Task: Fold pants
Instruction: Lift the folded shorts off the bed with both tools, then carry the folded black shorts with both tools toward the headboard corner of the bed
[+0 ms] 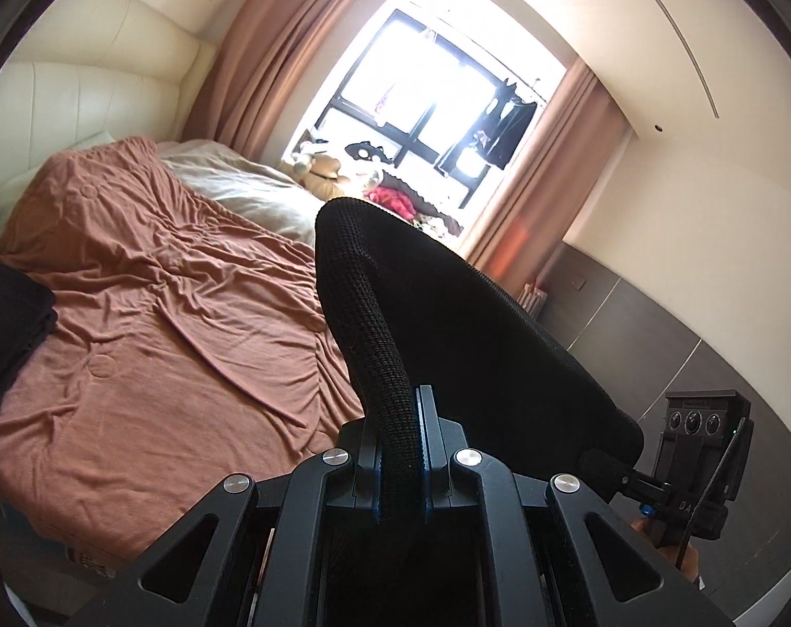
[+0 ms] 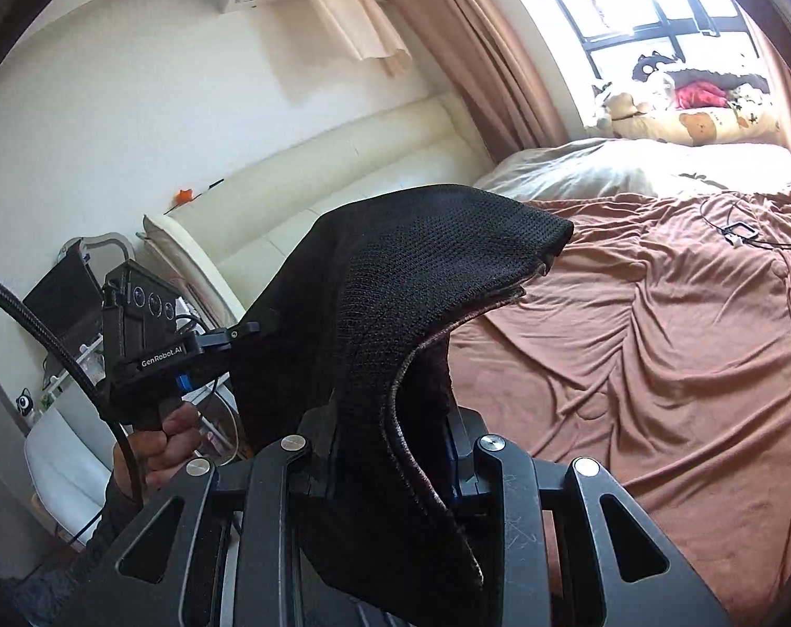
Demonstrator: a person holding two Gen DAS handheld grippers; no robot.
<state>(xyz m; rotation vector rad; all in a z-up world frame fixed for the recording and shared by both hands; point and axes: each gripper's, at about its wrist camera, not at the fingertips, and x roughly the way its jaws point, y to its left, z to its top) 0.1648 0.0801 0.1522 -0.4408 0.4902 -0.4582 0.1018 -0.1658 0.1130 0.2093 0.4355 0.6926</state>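
Observation:
The black knit pants (image 1: 448,324) hang stretched in the air between both grippers, above the bed. My left gripper (image 1: 402,407) is shut on a thick rolled edge of the pants. My right gripper (image 2: 395,418) is shut on another edge of the pants (image 2: 427,261), which drape over its fingers and hide them. The right gripper (image 1: 630,475) shows at the lower right of the left wrist view, pinching the fabric. The left gripper (image 2: 244,329) shows at the left of the right wrist view, held by a hand.
A bed with a wrinkled rust-brown cover (image 1: 150,324) lies below and ahead. Another dark garment (image 1: 9,324) lies on its left edge. Cables (image 2: 740,230) lie on the cover. Pillows, soft toys (image 1: 322,167) and curtains are by the window. A cream headboard (image 2: 312,177) stands behind.

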